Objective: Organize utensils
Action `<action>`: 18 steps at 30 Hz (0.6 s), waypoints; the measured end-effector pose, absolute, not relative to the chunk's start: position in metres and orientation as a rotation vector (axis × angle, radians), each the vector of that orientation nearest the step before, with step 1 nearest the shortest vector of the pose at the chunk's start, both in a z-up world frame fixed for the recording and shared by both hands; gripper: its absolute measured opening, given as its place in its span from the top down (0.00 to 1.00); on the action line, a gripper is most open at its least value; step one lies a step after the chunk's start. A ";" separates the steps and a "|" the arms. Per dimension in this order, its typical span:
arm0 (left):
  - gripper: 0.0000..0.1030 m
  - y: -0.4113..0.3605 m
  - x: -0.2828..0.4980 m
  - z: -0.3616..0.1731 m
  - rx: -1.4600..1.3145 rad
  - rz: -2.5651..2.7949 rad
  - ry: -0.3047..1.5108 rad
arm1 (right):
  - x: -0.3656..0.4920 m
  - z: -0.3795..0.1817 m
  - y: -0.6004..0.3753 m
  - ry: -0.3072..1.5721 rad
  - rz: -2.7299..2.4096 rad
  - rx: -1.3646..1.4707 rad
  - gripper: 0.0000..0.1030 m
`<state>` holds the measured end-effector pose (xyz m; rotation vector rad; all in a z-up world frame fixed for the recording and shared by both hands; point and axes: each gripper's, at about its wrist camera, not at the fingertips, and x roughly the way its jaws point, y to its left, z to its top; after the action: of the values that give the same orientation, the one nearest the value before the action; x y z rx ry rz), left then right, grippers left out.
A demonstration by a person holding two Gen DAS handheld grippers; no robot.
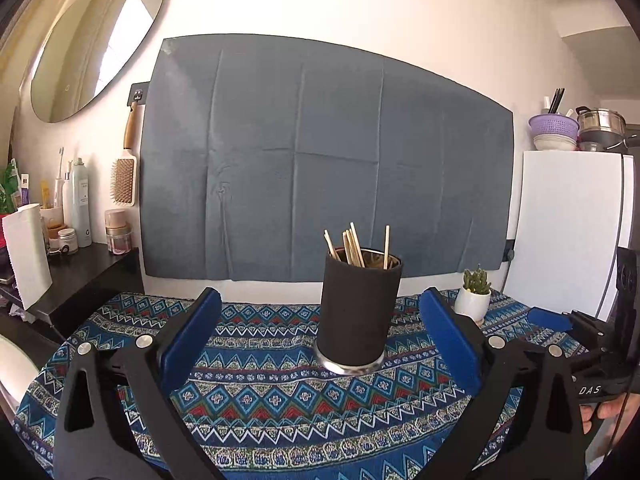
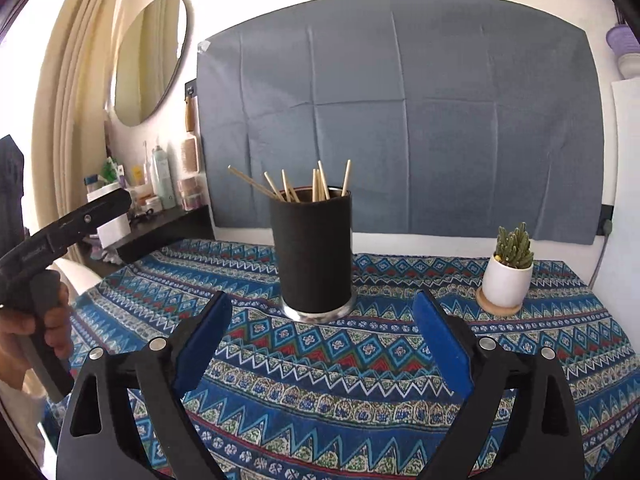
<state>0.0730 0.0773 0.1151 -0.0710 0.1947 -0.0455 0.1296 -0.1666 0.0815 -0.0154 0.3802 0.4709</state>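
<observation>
Both grippers, left gripper (image 1: 320, 332) and right gripper (image 2: 322, 336), hovered before the black holder (image 2: 314, 252), fingers spread wide and empty. Chopsticks (image 2: 318, 186) stood inside that holder on the patterned worktop (image 2: 360, 400), a potted cactus (image 2: 508, 272) to its right.

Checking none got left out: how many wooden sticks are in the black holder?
About 7 wooden sticks, all in the black holder: one leaning far left, one at the right rim, the rest bunched between; overlap may hide more.
</observation>
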 end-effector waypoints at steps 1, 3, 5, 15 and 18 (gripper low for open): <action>0.06 0.075 0.068 0.112 -0.068 -0.044 0.209 | 0.126 0.080 -0.167 0.389 0.469 -0.017 0.14; 0.06 0.070 0.059 0.104 -0.069 -0.038 0.239 | 0.116 0.074 -0.169 0.403 0.463 -0.020 0.14; 0.06 0.064 0.048 0.098 -0.063 -0.024 0.256 | 0.107 0.069 -0.170 0.409 0.462 -0.026 0.12; 0.06 0.038 0.009 0.071 0.010 0.019 0.347 | 0.068 0.043 -0.169 0.467 0.469 -0.008 0.10; 0.06 0.038 0.004 0.061 -0.006 0.022 0.375 | 0.058 0.037 -0.169 0.487 0.461 -0.011 0.09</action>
<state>0.0045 0.0375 0.0611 -0.0059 0.3755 0.0216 0.0579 -0.1685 0.0369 -0.0115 0.4870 0.4612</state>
